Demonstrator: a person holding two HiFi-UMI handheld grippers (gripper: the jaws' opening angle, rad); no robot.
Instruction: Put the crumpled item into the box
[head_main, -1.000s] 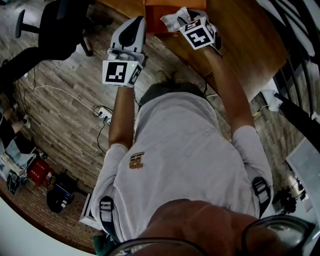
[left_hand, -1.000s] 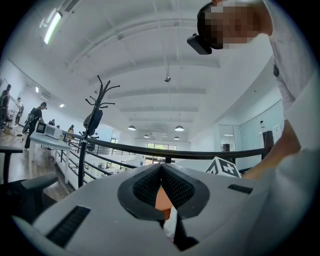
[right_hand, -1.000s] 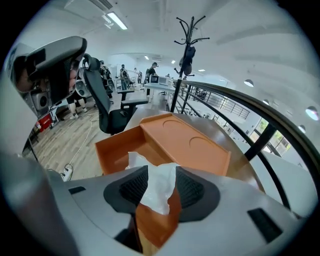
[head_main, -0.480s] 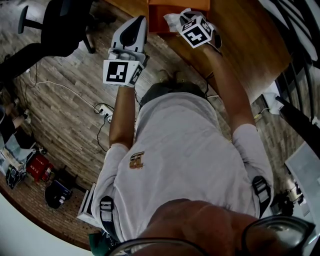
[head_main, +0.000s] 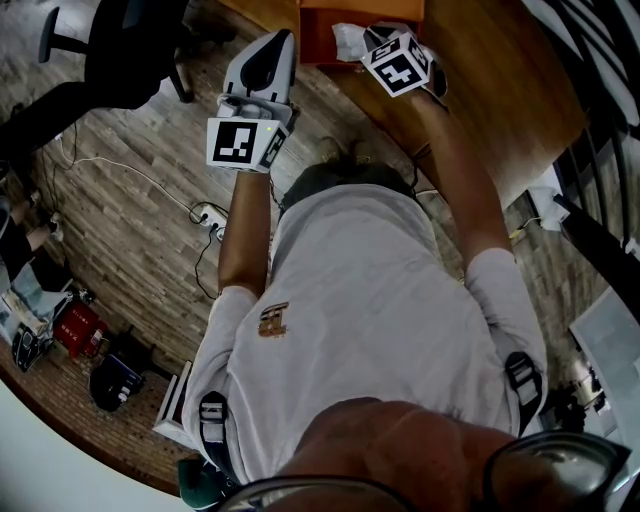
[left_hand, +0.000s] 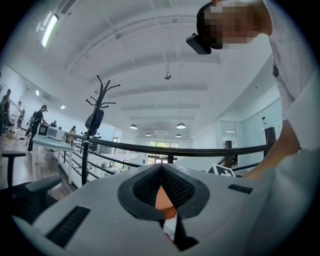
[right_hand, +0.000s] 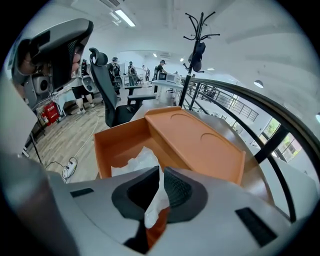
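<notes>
1. My left gripper (left_hand: 161, 169): jaws together, nothing between them.
2. Orange box (right_hand: 117, 145): open, cut off by the head view's top edge.
3. Crumpled paper (right_hand: 135, 162): over the open box, its underside hidden, so I cannot tell whether it rests inside.
4. My right gripper (right_hand: 159, 172): jaws closing, pinching that paper.

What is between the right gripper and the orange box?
The crumpled white item: the right gripper, jaws closing on it, holds it over the orange box. The right gripper view shows it.
</notes>
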